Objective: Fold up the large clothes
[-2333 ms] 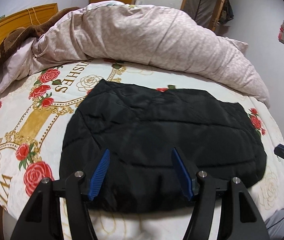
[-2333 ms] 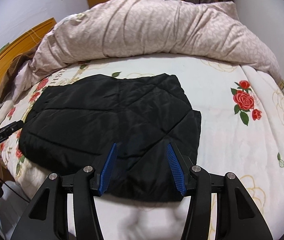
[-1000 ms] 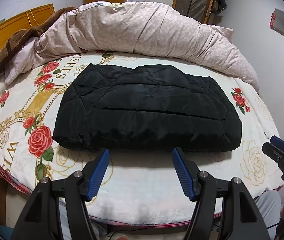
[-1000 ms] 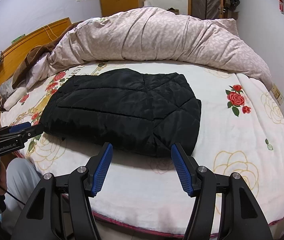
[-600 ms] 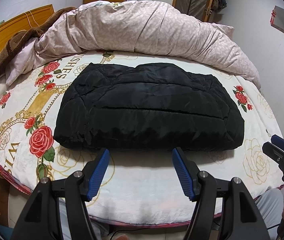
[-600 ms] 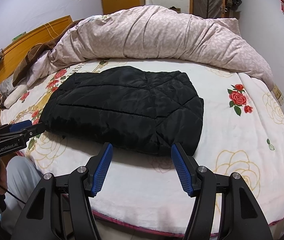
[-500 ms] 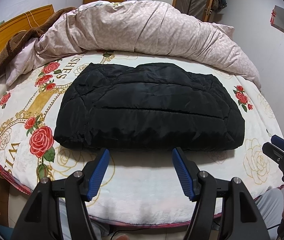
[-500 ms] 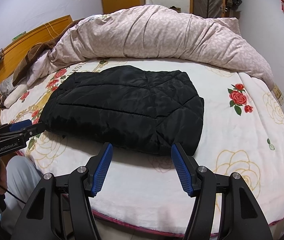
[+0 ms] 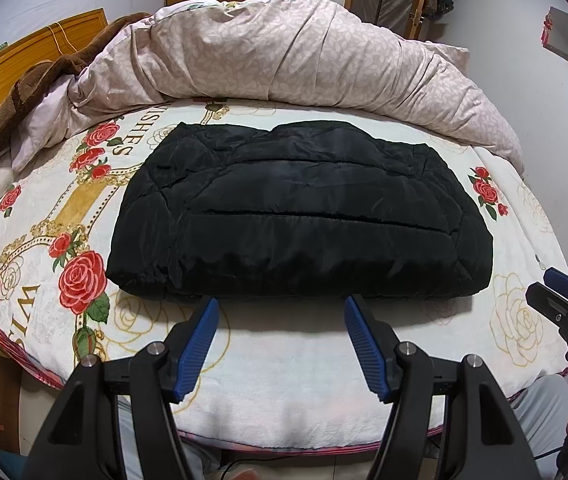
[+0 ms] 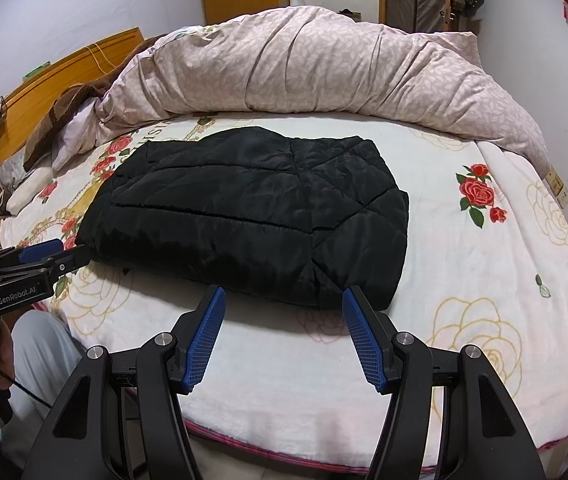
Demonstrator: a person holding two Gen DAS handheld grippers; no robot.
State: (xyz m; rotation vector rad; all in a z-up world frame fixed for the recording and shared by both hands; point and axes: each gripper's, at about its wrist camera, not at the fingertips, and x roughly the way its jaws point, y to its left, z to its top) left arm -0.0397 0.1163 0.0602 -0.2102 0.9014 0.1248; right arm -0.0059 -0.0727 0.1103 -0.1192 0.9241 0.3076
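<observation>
A black quilted jacket point(image 9: 300, 216) lies folded into a flat rectangle on the rose-patterned bed sheet point(image 9: 60, 216); it also shows in the right wrist view point(image 10: 252, 216). My left gripper point(image 9: 280, 308) is open and empty, held just short of the jacket's near edge. My right gripper point(image 10: 284, 300) is open and empty, just short of the jacket's near right corner. The right gripper's tip point(image 9: 564, 300) shows at the right edge of the left wrist view; the left gripper's tip point(image 10: 44, 256) shows at the left of the right wrist view.
A bunched pink duvet point(image 9: 304, 52) fills the far side of the bed. A brown blanket point(image 9: 32, 92) and a wooden headboard point(image 9: 24, 64) are at the far left. The bed's near edge point(image 9: 284, 440) is below the grippers. A wall point(image 9: 556, 92) stands right.
Both grippers have pulled back off the jacket towards the bed's near edge and stay open. In the last half second almost nothing has moved.
</observation>
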